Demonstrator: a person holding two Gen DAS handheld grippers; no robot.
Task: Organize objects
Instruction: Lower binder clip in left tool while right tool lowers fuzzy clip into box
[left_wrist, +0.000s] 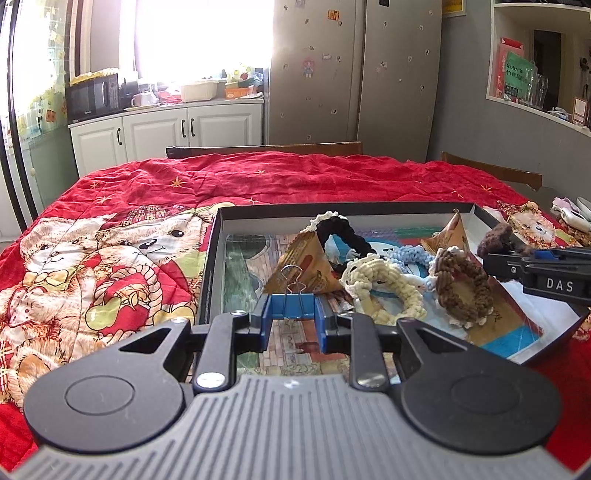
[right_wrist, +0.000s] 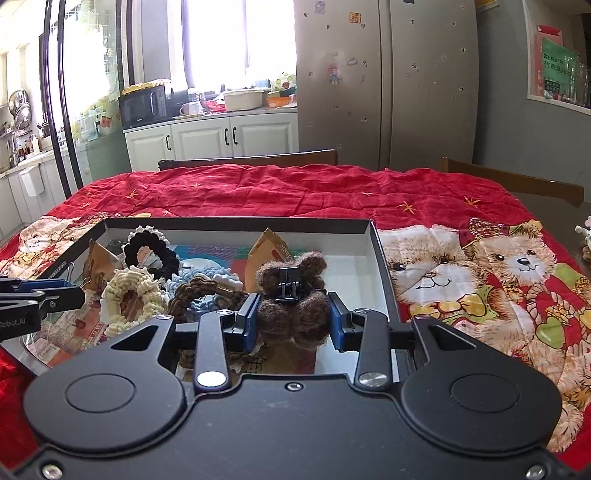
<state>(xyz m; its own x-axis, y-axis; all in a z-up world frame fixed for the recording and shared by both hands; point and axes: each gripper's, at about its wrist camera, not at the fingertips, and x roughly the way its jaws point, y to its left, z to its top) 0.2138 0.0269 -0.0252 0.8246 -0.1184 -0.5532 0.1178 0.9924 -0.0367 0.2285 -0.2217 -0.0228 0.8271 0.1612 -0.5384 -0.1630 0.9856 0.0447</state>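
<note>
A shallow black box (left_wrist: 343, 207) (right_wrist: 236, 222) lies on the red quilt and holds crocheted scrunchies and brown paper packets. My left gripper (left_wrist: 293, 314) is shut on a blue binder clip (left_wrist: 293, 306) just above the box's near left part. My right gripper (right_wrist: 293, 317) is shut on a fuzzy brown hair claw (right_wrist: 295, 295) above the box's right half; it also shows in the left wrist view (left_wrist: 496, 238). In the box lie a black scrunchie (left_wrist: 341, 227), a cream one (left_wrist: 376, 288), a brown one (left_wrist: 463, 286) and a light blue one (left_wrist: 413, 254).
A red teddy-bear quilt (left_wrist: 110, 266) (right_wrist: 480, 280) covers the table. Wooden chair backs (left_wrist: 264, 149) (right_wrist: 517, 182) stand at the far edge. Small items (left_wrist: 574, 218) lie at the right edge. White cabinets, a microwave and a fridge are behind.
</note>
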